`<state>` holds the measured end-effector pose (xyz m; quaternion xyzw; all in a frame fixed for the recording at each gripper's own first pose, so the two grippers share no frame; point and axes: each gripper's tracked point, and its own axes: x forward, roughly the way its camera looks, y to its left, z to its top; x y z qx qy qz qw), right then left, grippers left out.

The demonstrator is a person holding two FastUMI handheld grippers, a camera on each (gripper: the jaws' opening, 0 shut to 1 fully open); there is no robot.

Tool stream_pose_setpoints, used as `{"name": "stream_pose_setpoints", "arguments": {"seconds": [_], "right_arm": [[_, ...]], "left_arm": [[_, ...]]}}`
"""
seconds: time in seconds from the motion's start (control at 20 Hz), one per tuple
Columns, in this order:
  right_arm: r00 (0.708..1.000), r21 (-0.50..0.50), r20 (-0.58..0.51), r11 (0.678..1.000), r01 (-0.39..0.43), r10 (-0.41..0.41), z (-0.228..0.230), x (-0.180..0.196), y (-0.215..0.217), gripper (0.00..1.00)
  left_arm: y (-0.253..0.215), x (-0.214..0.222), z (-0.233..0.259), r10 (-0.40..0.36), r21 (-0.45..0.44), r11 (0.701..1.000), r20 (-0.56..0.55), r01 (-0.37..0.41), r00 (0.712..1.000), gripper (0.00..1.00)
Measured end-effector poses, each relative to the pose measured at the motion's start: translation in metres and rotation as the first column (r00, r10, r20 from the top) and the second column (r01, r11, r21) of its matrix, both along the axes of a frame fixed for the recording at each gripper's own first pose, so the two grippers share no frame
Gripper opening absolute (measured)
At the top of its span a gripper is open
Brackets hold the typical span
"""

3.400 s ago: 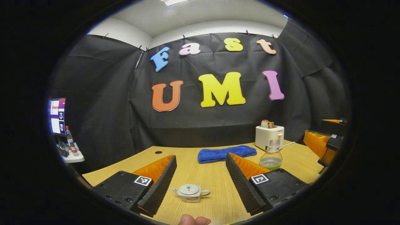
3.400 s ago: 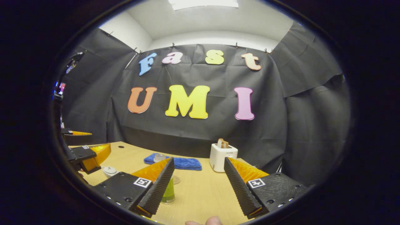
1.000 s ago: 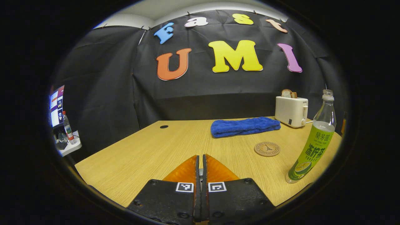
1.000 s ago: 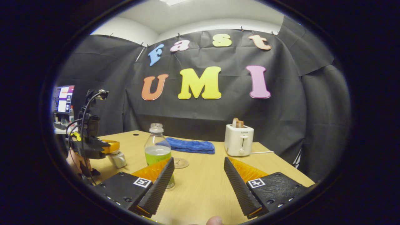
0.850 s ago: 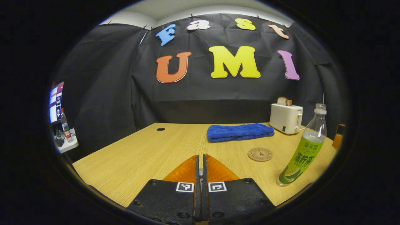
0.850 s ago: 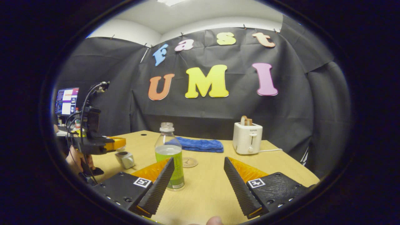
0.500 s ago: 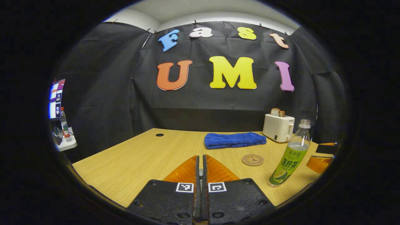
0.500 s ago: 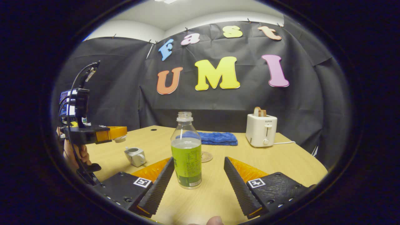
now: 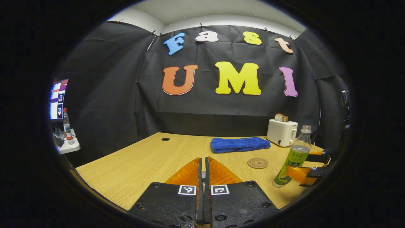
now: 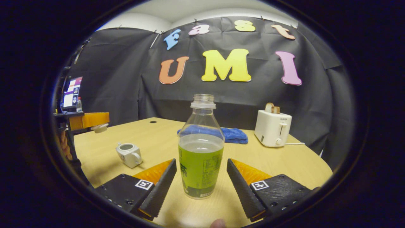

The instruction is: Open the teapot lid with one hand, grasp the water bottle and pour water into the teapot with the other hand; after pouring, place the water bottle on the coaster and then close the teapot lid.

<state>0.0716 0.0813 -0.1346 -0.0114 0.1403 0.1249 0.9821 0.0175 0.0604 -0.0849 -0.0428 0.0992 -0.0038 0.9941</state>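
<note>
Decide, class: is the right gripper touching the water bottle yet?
Apart. In the right gripper view the right gripper stands open with the water bottle between its fingers, and bare table shows on each side between finger and bottle.

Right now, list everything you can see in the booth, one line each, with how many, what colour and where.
water bottle: one, clear with a green label, uncapped, upright on the table between the right gripper's open fingers.
teapot: one, white, lid off, on the table left of the bottle.
teapot lid: one, white, held up at the tip of the left gripper.
coaster: one, brown, round, flat on the table near the towel.
towel: one, blue, folded, towards the back.
toaster: one, white, bread in its slots, back right.
table: one, light wood.
side shelf: one, white, holding a small bottle, far left.
right gripper: open around the bottle.
left gripper: fingers closed together.
</note>
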Motion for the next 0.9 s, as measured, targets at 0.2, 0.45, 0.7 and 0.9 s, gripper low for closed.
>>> {"name": "stream_pose_setpoints", "arguments": {"seconds": [0.2, 0.45, 0.7, 0.9], "right_arm": [[1.000, 0.007, 0.019, 1.000, 0.020, -0.021, 0.004, 0.002, 0.005, 0.89], [0.999, -0.145, 0.023, 0.989, -0.029, 0.032, 0.015, 0.004, 0.015, 0.72], [0.990, -0.463, 0.001, 0.877, -0.125, 0.142, 0.025, 0.020, 0.021, 0.70], [0.973, -0.646, -0.054, 0.735, -0.206, 0.226, 0.024, 0.037, 0.033, 0.70]], "left_arm": [[0.000, 0.000, -0.005, -0.016, -0.009, 1.000, -0.017, 0.015, 1.000, 0.03], [0.009, 0.000, -0.013, -0.032, -0.022, 0.999, -0.032, 0.031, 0.999, 0.03], [0.022, 0.002, -0.015, -0.047, -0.040, 0.998, -0.015, 0.046, 0.999, 0.03], [0.038, 0.003, -0.022, -0.048, -0.035, 0.998, -0.008, 0.048, 0.999, 0.03]]}}
